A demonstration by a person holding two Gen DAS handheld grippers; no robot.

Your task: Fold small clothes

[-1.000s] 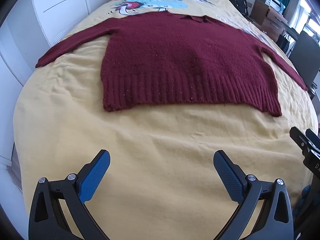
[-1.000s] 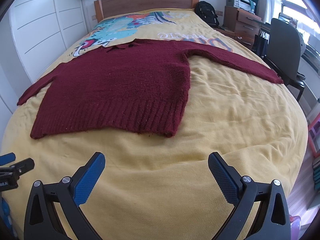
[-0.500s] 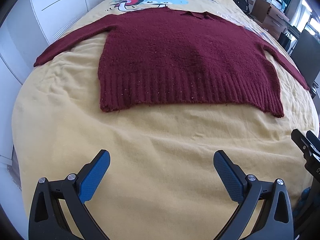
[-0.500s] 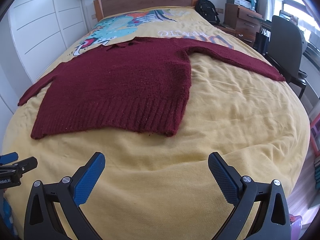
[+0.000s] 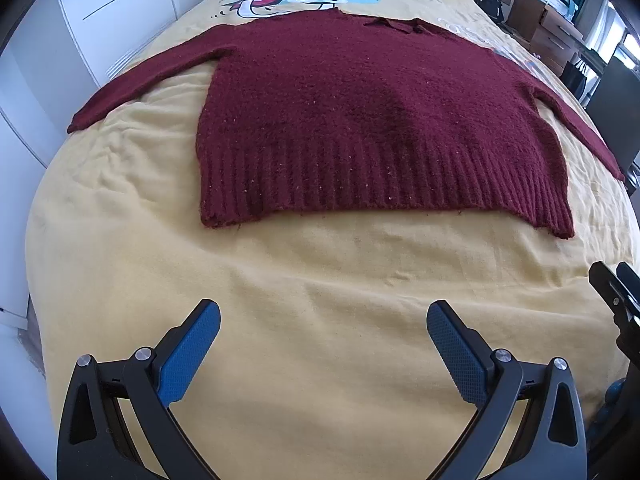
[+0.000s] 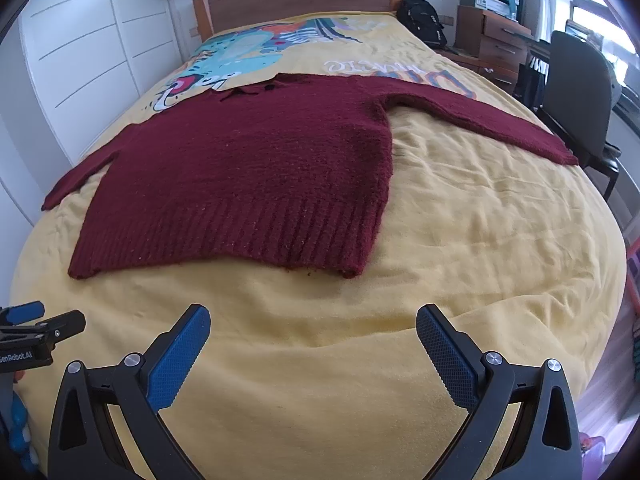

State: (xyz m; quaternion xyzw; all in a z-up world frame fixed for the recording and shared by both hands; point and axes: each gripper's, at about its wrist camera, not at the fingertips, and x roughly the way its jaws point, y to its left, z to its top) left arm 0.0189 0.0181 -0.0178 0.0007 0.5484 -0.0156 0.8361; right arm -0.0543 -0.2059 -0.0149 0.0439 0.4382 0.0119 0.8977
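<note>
Left wrist: sweater (image 5: 360, 120) flat on bed (image 5: 320, 280) at 12 o'clock, both tools (image 5: 323, 320) (image 6: 313, 322) spread wide, empty. We should pinch hem corners squarely, lift evenly.

sweater (image 5: 360, 120) lies flat on the bed (image 5: 320, 280), sleeves spread sideways, hem nearest, headboard (image 6: 296, 0) behind.

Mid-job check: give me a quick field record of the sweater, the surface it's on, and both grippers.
garment: maroon sweater, flat, unfolded, sleeves spread out
hem: ribbed edge nearest the grippers
surface: yellow bedspread
left gripper: open, empty, short of the hem
right gripper: open, empty, short of the hem
fold progress: none yet
</note>
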